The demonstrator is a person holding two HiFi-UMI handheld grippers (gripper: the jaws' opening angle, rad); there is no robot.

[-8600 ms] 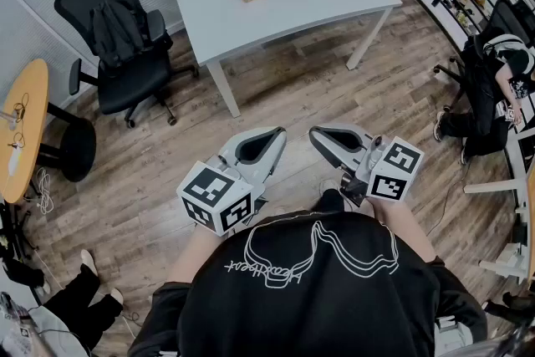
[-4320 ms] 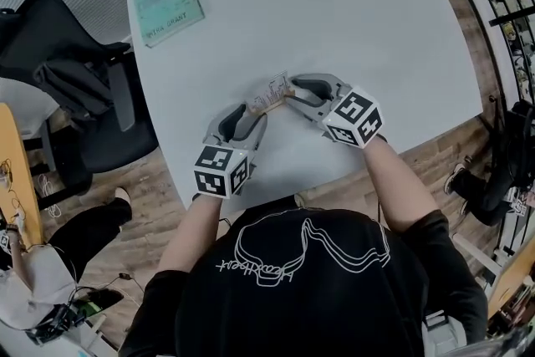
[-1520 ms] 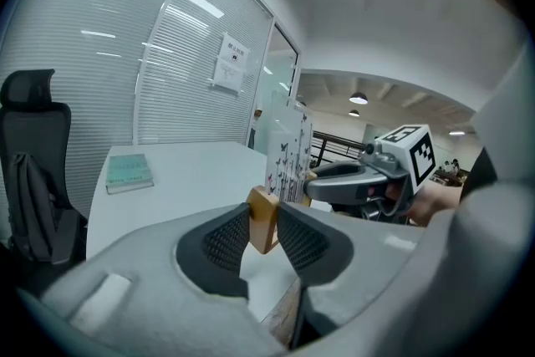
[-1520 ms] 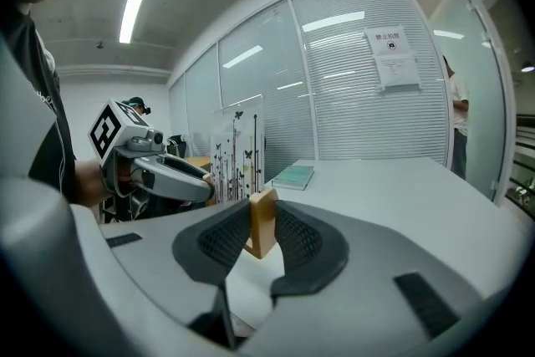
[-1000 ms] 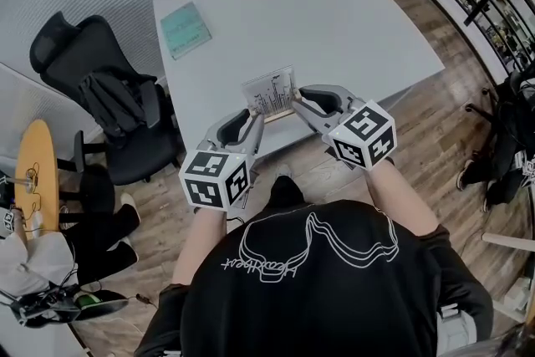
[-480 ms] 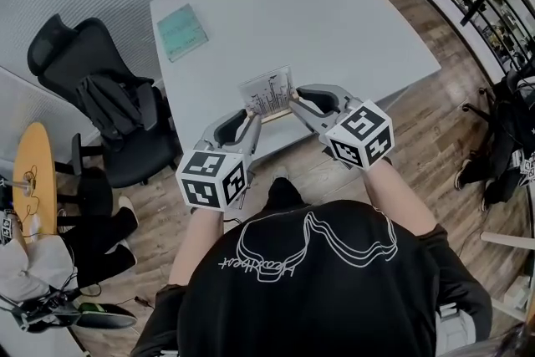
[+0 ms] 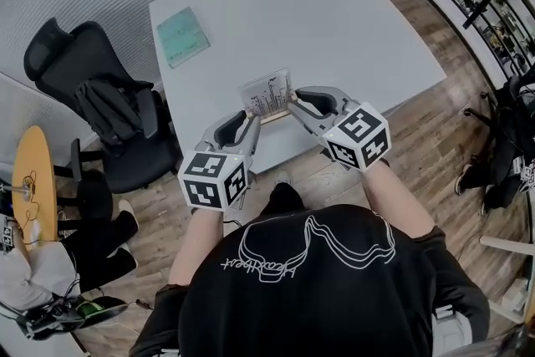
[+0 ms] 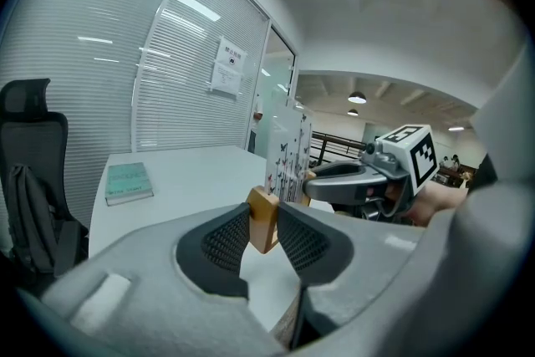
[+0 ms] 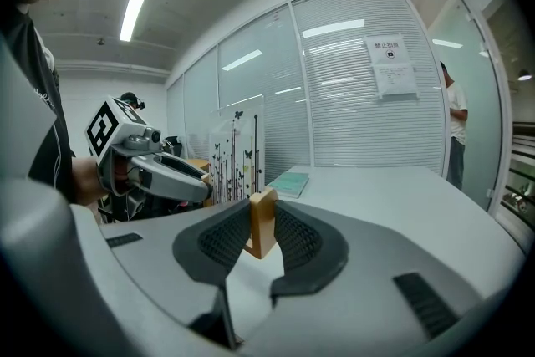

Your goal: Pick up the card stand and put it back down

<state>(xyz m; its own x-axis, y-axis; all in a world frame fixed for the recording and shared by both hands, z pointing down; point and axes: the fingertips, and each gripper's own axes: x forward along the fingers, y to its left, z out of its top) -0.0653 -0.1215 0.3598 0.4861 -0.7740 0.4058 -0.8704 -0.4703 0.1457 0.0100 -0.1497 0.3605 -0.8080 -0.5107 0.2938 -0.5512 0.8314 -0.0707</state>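
Note:
The card stand [image 7: 267, 95] is a clear upright card with a black plant and butterfly print, set in a small wooden base [image 7: 273, 116]. It hangs in the air over the near edge of the white table [image 7: 334, 21]. My left gripper [image 7: 253, 120] is shut on the base's left end [image 8: 263, 219]. My right gripper [image 7: 292, 102] is shut on the right end [image 9: 261, 223]. In each gripper view the printed card [image 8: 288, 155] [image 9: 238, 148] stands behind the held block, with the other gripper beyond it.
A teal book [image 7: 182, 36] lies at the table's far left. A black office chair [image 7: 92, 92] with a jacket stands left of the table, and a round wooden table [image 7: 29, 180] lies further left. A person's legs [image 7: 100, 251] show at lower left. Blinds and glass walls stand behind.
Both grippers keep the same hold on the base's two ends. The stand stays in about the same place over the table's near edge.

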